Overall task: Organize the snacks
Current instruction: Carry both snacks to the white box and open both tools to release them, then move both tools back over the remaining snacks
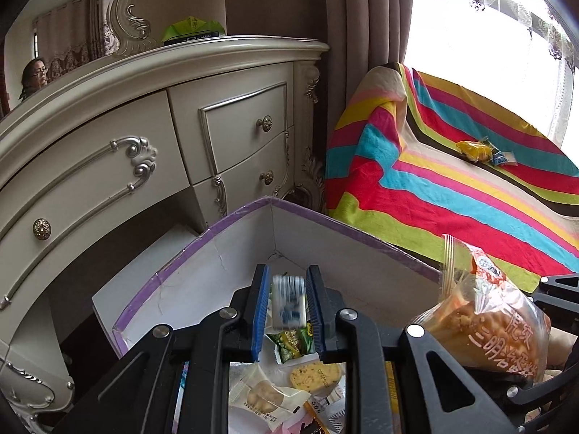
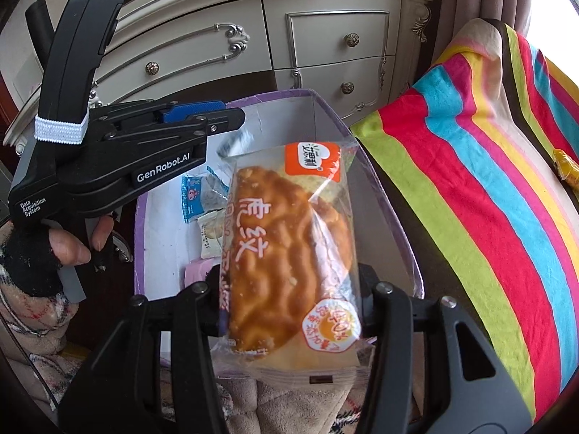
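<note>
Over one purple box, right jaws clamp one bread packet; left jaws apart.

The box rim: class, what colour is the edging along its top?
Purple; the box rim shows it best in the left wrist view, above white inner walls.

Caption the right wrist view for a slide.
Right claw grips a clear-wrapped tiger-stripe bread packet above the purple-rimmed white cardboard box, left claw alongside.
</note>
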A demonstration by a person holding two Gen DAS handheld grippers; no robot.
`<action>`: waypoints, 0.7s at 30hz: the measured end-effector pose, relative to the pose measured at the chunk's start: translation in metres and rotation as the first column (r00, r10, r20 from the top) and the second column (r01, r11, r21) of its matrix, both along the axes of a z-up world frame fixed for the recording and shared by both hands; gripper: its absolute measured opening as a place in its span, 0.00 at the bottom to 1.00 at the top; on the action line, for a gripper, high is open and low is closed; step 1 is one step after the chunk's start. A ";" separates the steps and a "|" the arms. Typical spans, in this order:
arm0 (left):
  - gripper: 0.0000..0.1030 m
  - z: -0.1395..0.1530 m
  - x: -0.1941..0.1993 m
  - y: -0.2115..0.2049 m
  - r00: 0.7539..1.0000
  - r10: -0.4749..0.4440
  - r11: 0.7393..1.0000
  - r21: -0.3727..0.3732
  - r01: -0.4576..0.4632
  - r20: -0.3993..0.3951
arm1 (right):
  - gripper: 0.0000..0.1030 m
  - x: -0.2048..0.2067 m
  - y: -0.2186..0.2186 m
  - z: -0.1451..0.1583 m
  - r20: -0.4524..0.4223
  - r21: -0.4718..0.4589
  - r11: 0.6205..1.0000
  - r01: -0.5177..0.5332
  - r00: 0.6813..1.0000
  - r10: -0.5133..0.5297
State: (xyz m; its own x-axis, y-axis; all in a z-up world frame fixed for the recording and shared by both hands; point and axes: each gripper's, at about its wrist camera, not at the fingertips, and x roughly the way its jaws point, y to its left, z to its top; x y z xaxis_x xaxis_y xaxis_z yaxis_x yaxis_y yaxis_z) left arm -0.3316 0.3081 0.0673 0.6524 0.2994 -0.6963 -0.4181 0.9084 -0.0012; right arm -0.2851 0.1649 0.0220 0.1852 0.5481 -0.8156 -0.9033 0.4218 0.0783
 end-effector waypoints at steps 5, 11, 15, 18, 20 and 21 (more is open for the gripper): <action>0.86 -0.003 -0.003 0.001 0.995 0.098 0.993 0.072 -0.097 -0.005 | 0.76 0.015 -0.011 0.001 -0.041 0.093 0.995 0.033 0.999 -0.029; 0.86 0.012 0.035 -0.016 0.996 0.089 0.987 0.129 -0.092 0.027 | 0.76 0.071 -0.061 0.003 -0.065 0.194 0.956 0.219 0.976 -0.210; 0.90 0.019 0.107 -0.064 0.996 -0.083 0.993 0.085 0.080 0.030 | 0.76 0.124 -0.117 0.000 -0.018 0.202 0.871 0.449 0.890 -0.455; 0.90 0.008 0.170 -0.109 0.975 -0.221 0.975 0.001 0.221 0.004 | 0.76 0.158 -0.168 -0.002 -0.039 0.226 0.779 0.585 0.804 -0.593; 0.90 0.002 0.207 -0.141 0.959 -0.282 0.958 -0.049 0.282 0.005 | 0.76 0.179 -0.204 -0.001 -0.064 0.238 0.714 0.659 0.744 -0.665; 0.90 -0.001 0.223 -0.157 0.953 -0.304 0.950 -0.073 0.304 0.011 | 0.76 0.189 -0.221 -0.002 -0.076 0.239 0.683 0.690 0.714 -0.696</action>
State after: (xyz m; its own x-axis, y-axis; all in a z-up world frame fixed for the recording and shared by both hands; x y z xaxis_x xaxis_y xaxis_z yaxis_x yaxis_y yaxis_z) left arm -0.1089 0.1514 0.0668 0.7045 0.0351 -0.7089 -0.1224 0.9898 -0.0726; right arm -0.0966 -0.0562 0.0204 0.6039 0.4274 -0.6728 -0.3632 0.8989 0.2451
